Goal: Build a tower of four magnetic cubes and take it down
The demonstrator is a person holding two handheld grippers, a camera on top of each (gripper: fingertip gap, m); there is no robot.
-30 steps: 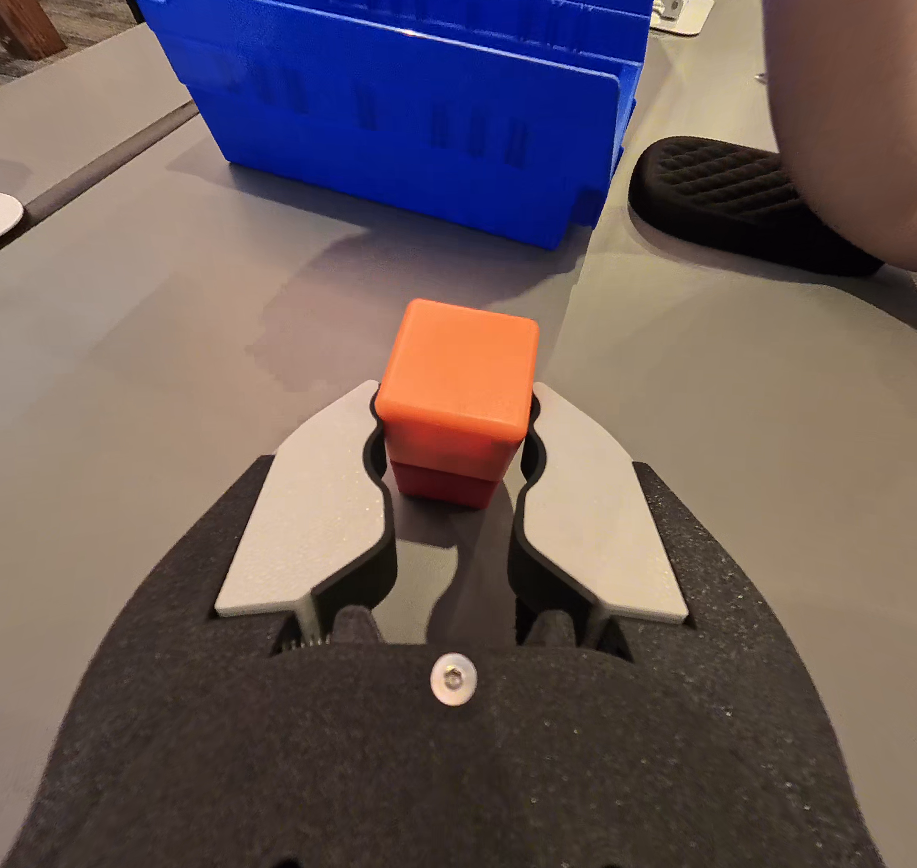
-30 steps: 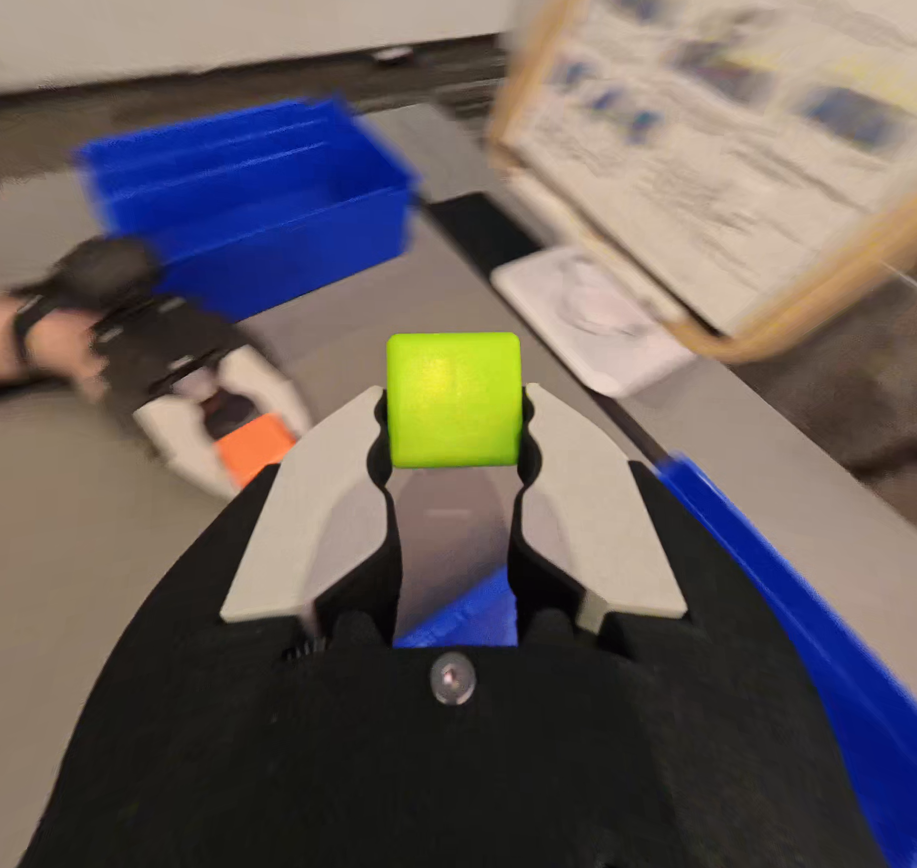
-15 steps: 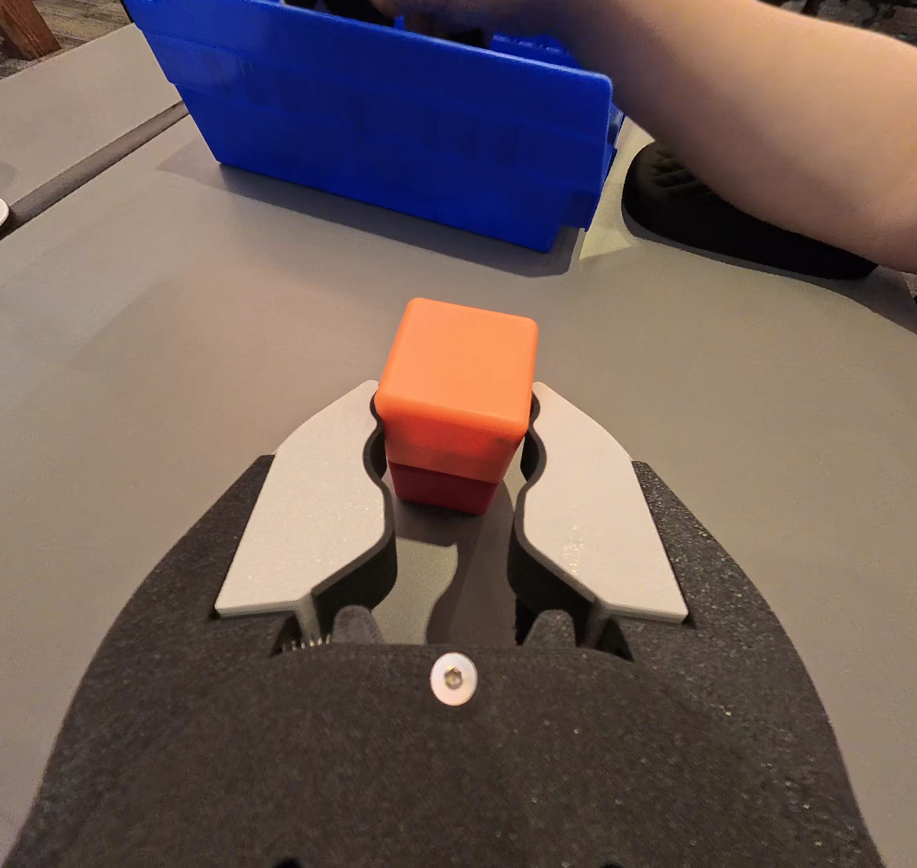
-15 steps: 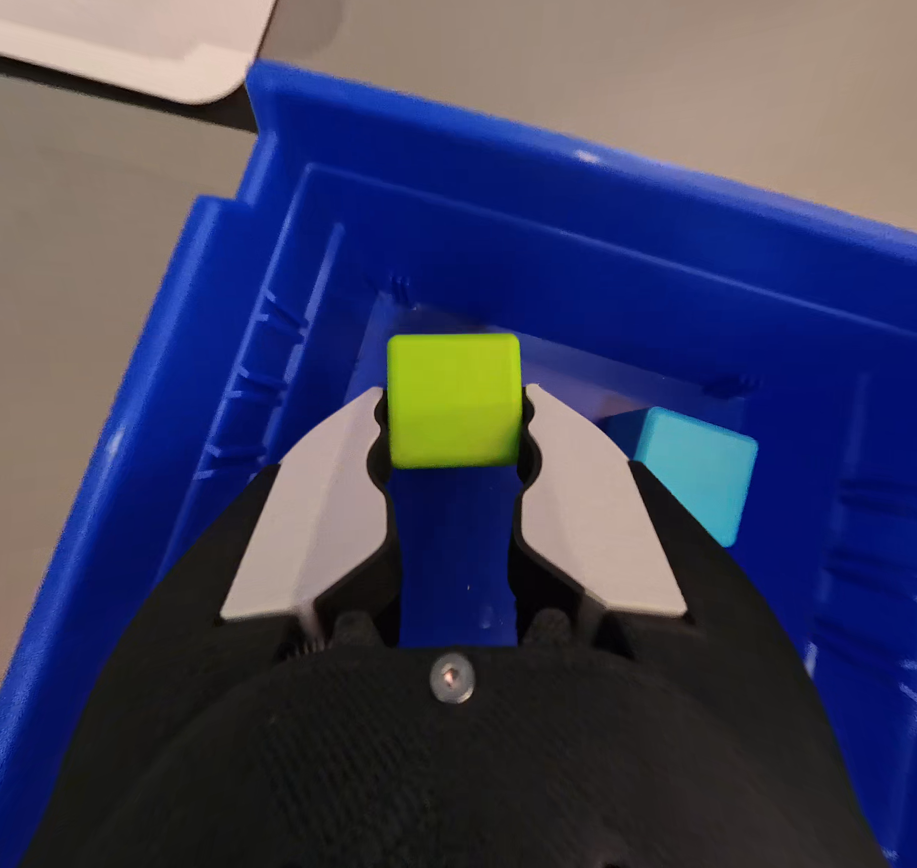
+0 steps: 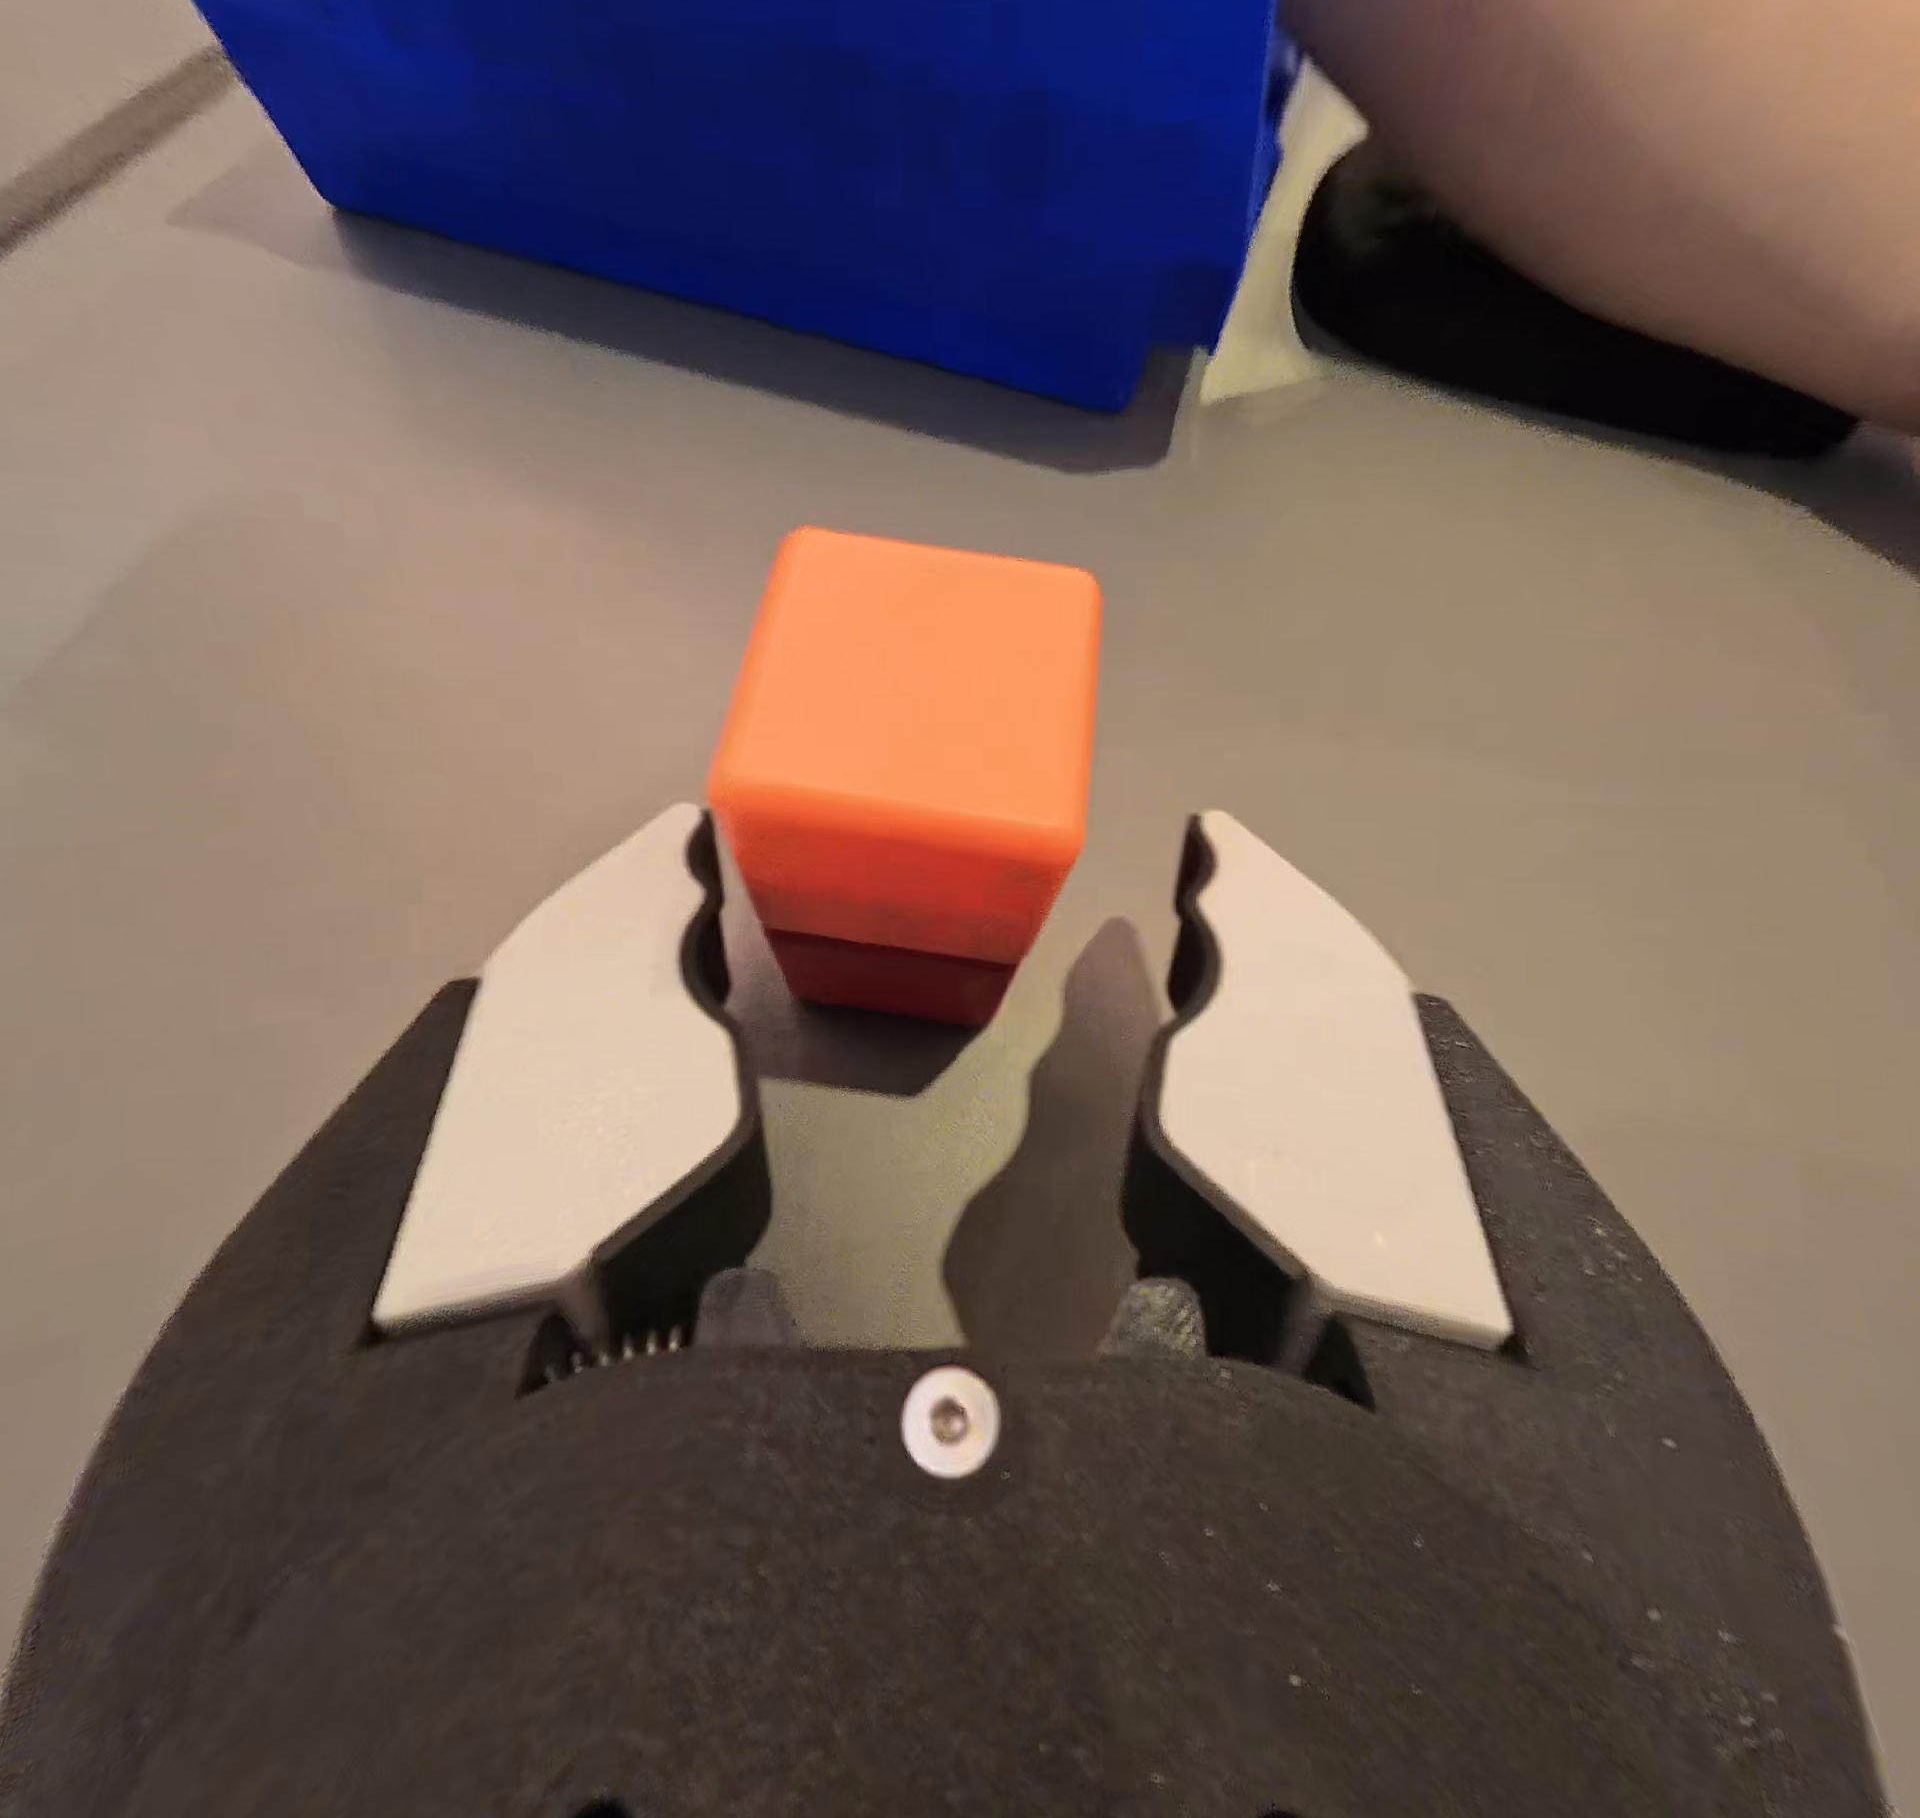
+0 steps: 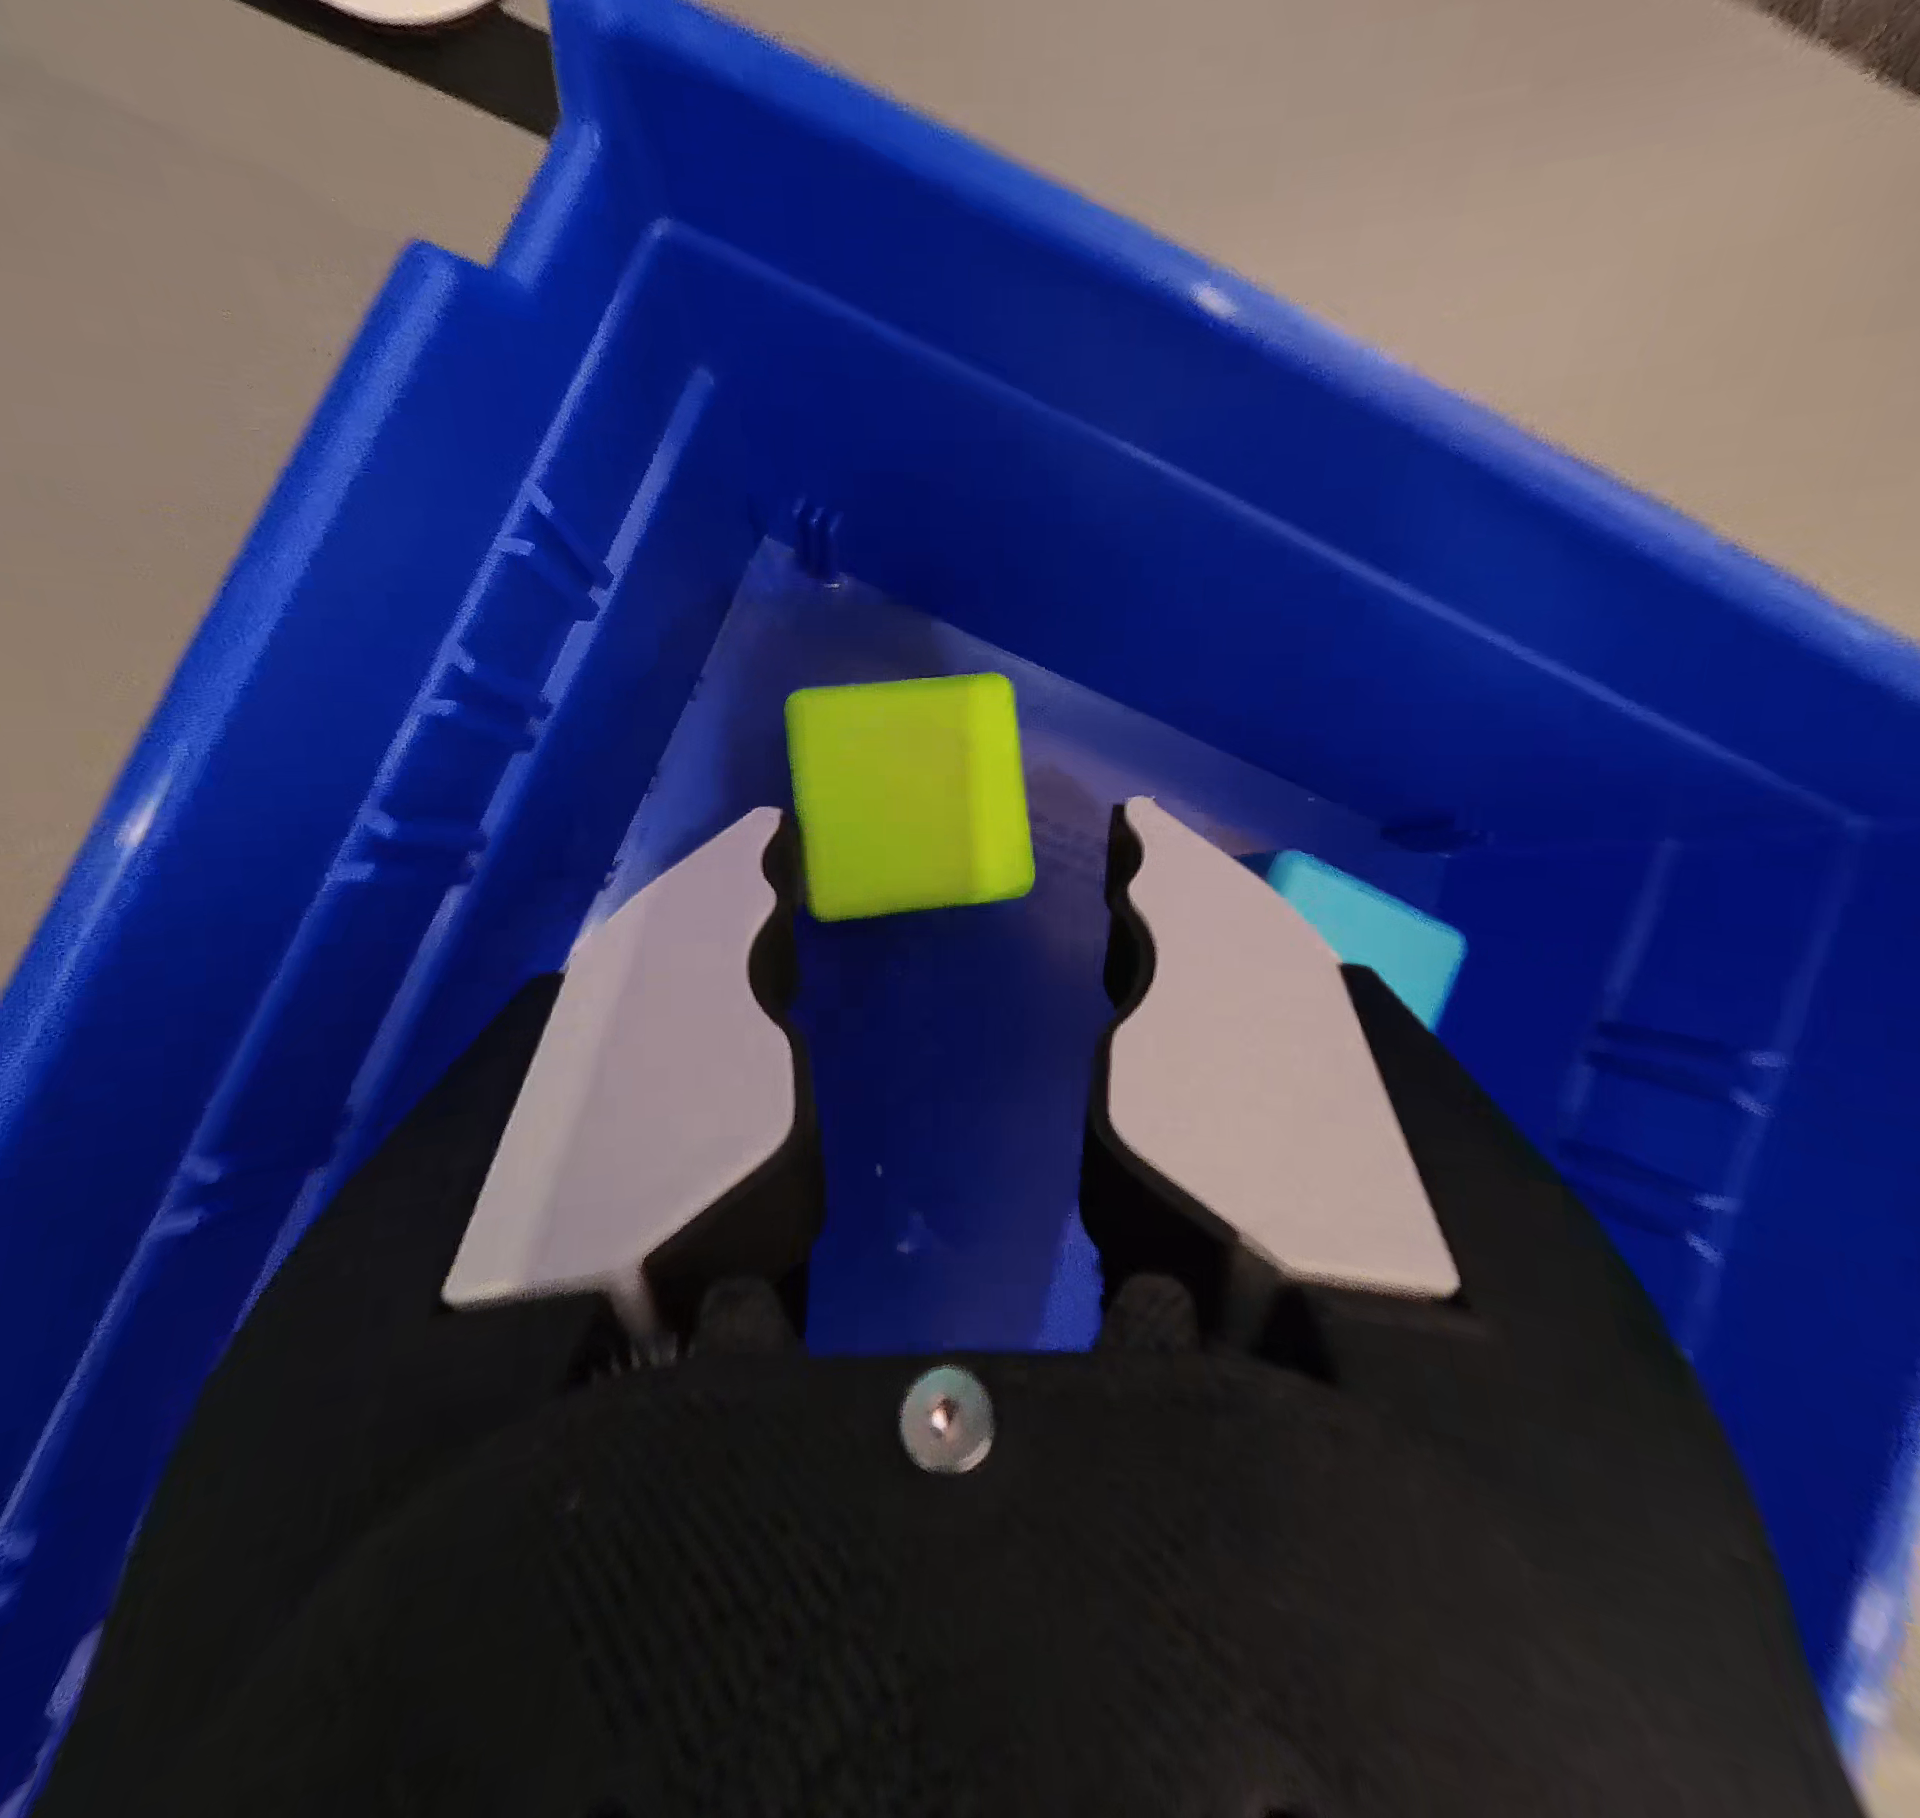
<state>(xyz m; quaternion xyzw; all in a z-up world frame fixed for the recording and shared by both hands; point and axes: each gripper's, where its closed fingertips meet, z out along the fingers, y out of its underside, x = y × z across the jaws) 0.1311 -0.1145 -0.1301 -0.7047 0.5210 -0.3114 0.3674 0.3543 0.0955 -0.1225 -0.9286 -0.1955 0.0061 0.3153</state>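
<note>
Left wrist view: the left tongs (image 5: 945, 895) are seen spread apart, releasing a two-high stack, a glossy orange plastic cube (image 5: 909, 719) on a dark red plastic cube (image 5: 888, 984), standing on the grey bench (image 5: 312, 625). Right wrist view: the right tongs (image 6: 945, 864) are parted over a blue plastic bin (image 6: 1247, 480); a lime-green plastic cube (image 6: 904, 797) is let go inside, beside a light-blue plastic cube (image 6: 1371, 937). Takedown is judged roughly half done; two cubes are left to unstack.

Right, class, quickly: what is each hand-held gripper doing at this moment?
Left hand-held gripper: open, holding nothing; the orange cube sits between its fingertips.
Right hand-held gripper: open, the green cube loose over the bin.
</note>
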